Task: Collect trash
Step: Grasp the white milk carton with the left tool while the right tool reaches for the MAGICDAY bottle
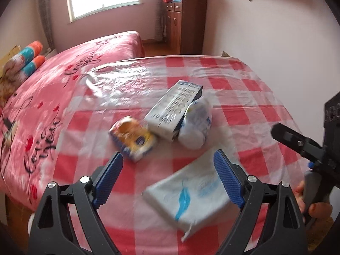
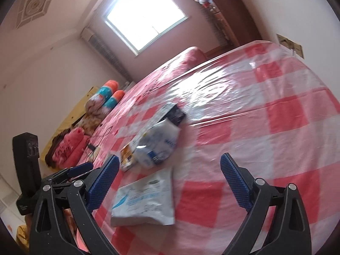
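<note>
Left claw (image 1: pixel 167 178) wide open, blue pads (image 1: pixel 110 178) far apart, nothing held. Just under and ahead of it, a flat white tissue pack (image 1: pixel 189 199) with a blue feather on it, lying tilted on the red and white checked table cloth (image 1: pixel 244 85). Closer to the right pad than to the left one, with one corner just beside that pad; touching or not, cannot tell. Blurry here.

Farther out from the left claw, three more bits of trash in a bunch. A small yellow and blue box (image 1: pixel 132 138) off to the left. A long white carton (image 1: pixel 173 111) lying on its side in the middle, touching a crumpled white bag (image 1: pixel 196 125) on its right. All apart from the claw.

Right claw (image 2: pixel 170 182) wide open too, holding nothing. Seen from this side, the tissue pack (image 2: pixel 144 201) flat on the cloth (image 2: pixel 276 127), low between the two blue pads but nearer the left pad (image 2: pixel 104 182). Not touching either one, as far as can be seen. Past it, the crumpled bag (image 2: pixel 158 142) on top of the carton (image 2: pixel 173 112), with the little box (image 2: pixel 127 157) beside them. Well ahead of the right claw.

Right claw also seen at the right edge of the left view, black, gripped by a hand (image 1: pixel 314 204).

Behind the table, a pink bed (image 1: pixel 42 106) with rolled pillows (image 1: pixel 31 59).
</note>
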Demonstrator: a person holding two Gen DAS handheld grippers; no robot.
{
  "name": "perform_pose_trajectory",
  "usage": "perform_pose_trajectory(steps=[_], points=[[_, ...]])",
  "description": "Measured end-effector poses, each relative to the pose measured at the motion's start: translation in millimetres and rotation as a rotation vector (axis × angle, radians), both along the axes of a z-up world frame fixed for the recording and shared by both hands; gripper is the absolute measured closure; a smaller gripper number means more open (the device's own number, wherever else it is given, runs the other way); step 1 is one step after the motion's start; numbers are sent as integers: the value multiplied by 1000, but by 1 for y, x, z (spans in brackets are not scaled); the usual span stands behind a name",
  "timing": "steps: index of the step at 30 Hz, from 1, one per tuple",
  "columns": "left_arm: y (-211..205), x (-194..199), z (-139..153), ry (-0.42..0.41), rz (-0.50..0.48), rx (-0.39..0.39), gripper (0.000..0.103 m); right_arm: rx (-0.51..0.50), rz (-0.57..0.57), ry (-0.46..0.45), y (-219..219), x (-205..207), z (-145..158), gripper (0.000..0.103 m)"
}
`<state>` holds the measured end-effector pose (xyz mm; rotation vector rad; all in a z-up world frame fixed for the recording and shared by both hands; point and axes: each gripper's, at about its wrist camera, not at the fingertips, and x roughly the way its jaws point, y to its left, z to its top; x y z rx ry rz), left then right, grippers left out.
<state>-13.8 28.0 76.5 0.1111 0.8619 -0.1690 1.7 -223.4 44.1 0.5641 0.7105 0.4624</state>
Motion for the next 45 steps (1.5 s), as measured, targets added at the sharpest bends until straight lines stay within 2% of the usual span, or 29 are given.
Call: perform_pose_trajectory(steps=[9, 13, 15, 19, 23, 27, 33, 34, 39, 41, 45], points=[[-2, 74, -13, 34, 40, 43, 15, 41, -15, 28, -22, 7, -6, 8], [3, 92, -18, 38, 54, 41, 15, 39, -9, 22, -22, 6, -4, 8], [1, 101, -27, 67, 40, 60, 15, 41, -7, 21, -21, 8, -4, 8], [3, 108, -31, 61, 37, 22, 15, 53, -2, 26, -22, 10, -5, 8], [-8, 109, -33, 75, -12, -24, 15, 57, 7, 39, -22, 14, -7, 8], [-35, 106, -41, 89, -101, 33, 15, 59, 10, 41, -21, 17, -8, 8], [-52, 106, -55, 108, -132, 87, 16, 63, 10, 45, -23, 17, -10, 8], [-53, 106, -56, 110, -133, 87, 18, 64, 10, 46, -23, 17, -10, 8], [-57, 101, -55, 113, -140, 54, 53, 59, 15, 53, -23, 18, -12, 8], [-59, 98, -55, 111, -134, 49, 60, 51, 18, 55, -22, 18, -13, 8], [-60, 91, -54, 100, -118, 52, 61, 24, 26, 53, -18, 18, -13, 8]])
